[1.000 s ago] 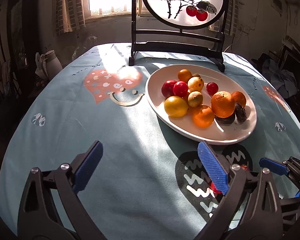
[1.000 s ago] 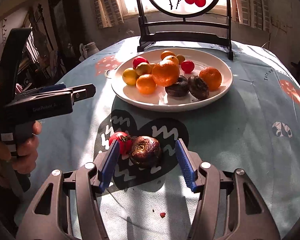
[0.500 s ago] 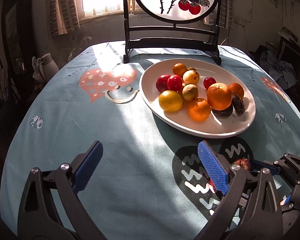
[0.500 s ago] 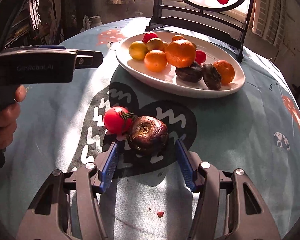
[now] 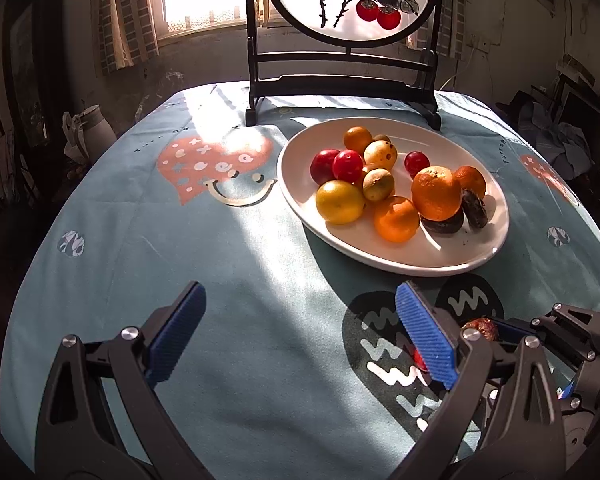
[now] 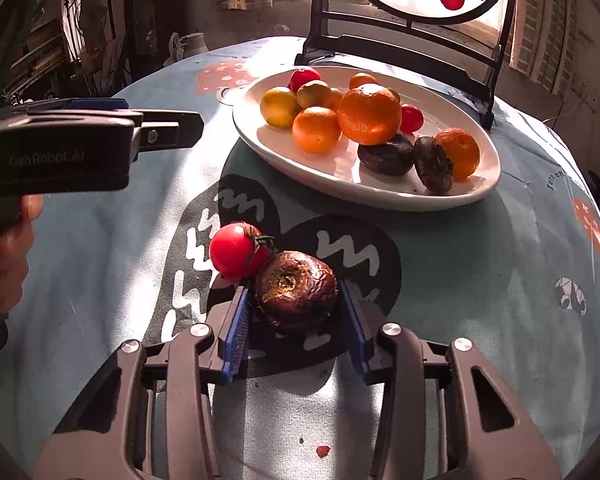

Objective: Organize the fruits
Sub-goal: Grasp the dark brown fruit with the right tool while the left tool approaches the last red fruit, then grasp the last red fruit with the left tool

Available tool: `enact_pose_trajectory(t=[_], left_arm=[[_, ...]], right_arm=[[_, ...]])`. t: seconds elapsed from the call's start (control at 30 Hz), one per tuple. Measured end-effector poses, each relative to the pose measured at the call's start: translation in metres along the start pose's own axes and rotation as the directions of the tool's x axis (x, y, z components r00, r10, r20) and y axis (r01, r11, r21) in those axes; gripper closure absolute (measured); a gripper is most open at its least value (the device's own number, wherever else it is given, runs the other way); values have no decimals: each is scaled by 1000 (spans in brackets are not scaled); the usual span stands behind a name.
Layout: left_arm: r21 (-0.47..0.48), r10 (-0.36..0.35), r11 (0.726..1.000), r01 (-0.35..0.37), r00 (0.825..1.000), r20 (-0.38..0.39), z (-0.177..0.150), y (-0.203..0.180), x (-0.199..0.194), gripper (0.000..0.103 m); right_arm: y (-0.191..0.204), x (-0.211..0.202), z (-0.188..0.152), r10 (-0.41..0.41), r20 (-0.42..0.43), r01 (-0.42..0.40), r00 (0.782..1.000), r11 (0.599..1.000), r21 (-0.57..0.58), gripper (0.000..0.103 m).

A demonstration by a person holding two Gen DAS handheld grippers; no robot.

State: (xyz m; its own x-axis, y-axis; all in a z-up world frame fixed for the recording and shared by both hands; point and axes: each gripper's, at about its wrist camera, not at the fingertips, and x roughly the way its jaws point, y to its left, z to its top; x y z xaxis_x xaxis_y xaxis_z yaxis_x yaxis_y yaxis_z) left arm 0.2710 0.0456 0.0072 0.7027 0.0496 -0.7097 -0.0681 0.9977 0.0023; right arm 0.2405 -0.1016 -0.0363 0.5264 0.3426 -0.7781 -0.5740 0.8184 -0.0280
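A white oval plate (image 5: 488, 252) (image 6: 380, 194) holds several oranges, yellow and red fruits and two dark wrinkled ones. On the cloth in front of it lie a red tomato (image 6: 236, 250) and a dark wrinkled fruit (image 6: 296, 292), touching each other. My right gripper (image 6: 296, 316) has its blue pads against both sides of the dark fruit, which rests on the table. My left gripper (image 5: 300, 332) is open and empty above bare cloth, left of the right gripper; it shows at the left in the right wrist view (image 6: 88, 140).
A dark wooden stand with a round painted screen (image 5: 348, 0) stands behind the plate. The round table has a blue printed cloth (image 5: 180, 240). A white jug (image 5: 88, 132) sits off the table's far left edge. A small red scrap (image 6: 322, 450) lies near my right gripper.
My right gripper has moved forward around the dark wrinkled fruit and closed its pads onto it. The left gripper has shifted slightly and stays open.
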Motion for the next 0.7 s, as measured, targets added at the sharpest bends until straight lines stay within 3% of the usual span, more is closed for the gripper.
enact_pose_trajectory(t=[0.17,0.3,0.4,0.5,0.57,0.63,0.7], left_arm=[[1,-13,1000,13,1000,-24,-1,-2,4,5],[20,-100,995,102,993,-64,-3,-11,8,6],[102,-163,981,167,985,-52,-10,-31,2,8],[208,-225,950,231,973,-57,-19,-55,-3,17],[251,-262,928,274,962,-80,-25,-68,-1,28],[276,-285,911,306,952,-114,-31,-79,3,45],[292,-290,901,320,946,-142,-35,-85,9,54]], right_arm=[[-13,-16,-1,26,33,-28,999,998,64,60],[-38,-33,1,28,84,-42,996,984,173,60],[-58,-42,0,26,105,-53,994,965,257,60],[-71,-51,-2,18,121,-55,992,950,308,60],[-77,-56,-3,18,134,-62,991,941,332,60],[-80,-59,-3,20,144,-69,989,936,345,60],[-82,-61,-4,19,145,-69,989,933,353,60]])
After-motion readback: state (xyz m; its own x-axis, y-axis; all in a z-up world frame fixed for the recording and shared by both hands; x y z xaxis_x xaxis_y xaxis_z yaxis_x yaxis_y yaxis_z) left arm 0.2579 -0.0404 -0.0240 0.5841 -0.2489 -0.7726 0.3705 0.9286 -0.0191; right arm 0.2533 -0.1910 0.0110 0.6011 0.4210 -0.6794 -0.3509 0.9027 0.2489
